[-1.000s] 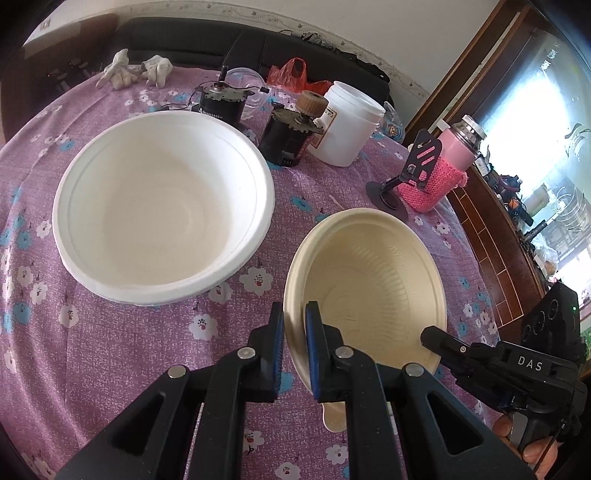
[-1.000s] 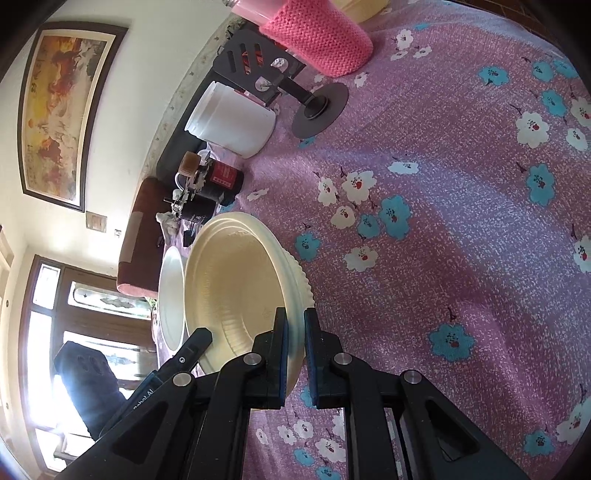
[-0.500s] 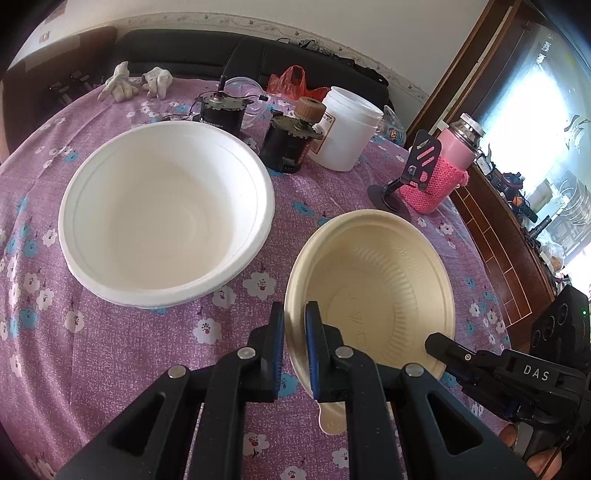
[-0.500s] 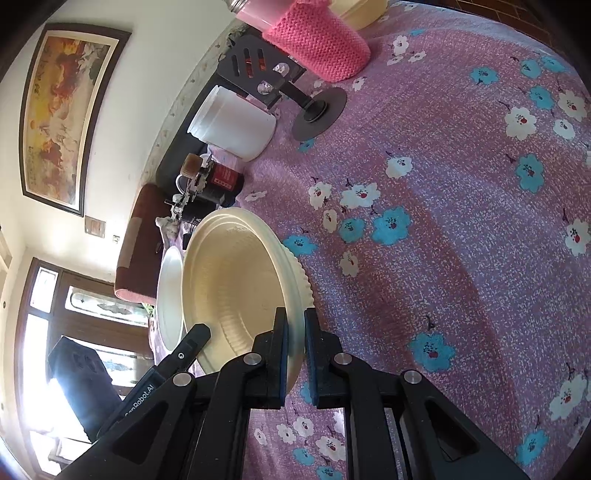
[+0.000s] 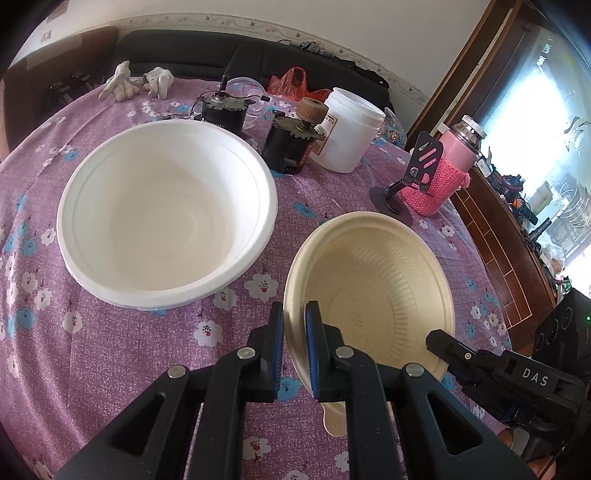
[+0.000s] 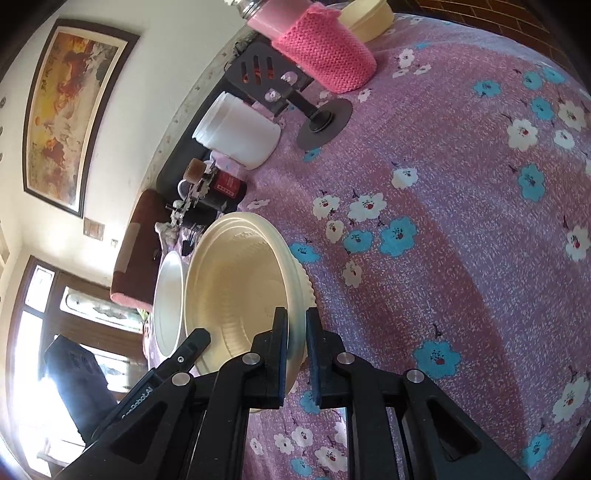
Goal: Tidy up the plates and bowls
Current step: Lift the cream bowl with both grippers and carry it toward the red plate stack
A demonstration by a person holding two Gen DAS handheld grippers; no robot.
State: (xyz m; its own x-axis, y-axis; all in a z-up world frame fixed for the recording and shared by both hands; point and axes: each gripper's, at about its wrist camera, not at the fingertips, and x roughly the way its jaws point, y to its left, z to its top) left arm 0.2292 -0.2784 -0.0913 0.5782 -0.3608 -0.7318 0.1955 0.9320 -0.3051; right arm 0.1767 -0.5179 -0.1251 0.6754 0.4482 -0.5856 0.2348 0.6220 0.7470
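A ribbed cream bowl [image 5: 388, 273] hangs tilted just above the purple flowered tablecloth [image 5: 110, 350], held by both grippers. My left gripper [image 5: 294, 332] is shut on its near rim. My right gripper [image 6: 296, 332] clamps the opposite rim; its jaws are opening, with the cream bowl's [image 6: 236, 280] wall between the pads. A larger white bowl [image 5: 166, 221] sits on the cloth just left of the cream one and shows edge-on as the white bowl [image 6: 168, 295] in the right wrist view.
Behind the bowls stand two black motors [image 5: 225, 110] [image 5: 291, 144], a white jar [image 5: 347, 136], a black phone stand [image 5: 406, 177] and a pink knitted-sleeve bottle [image 5: 439, 173]. White gloves [image 5: 136, 81] lie at the far edge. A cream tub [image 6: 365, 18] sits past the bottle.
The cream bowl has settled slightly flatter between the two grippers. The right gripper's pads have parted a touch on the rim. The white bowl has not moved.
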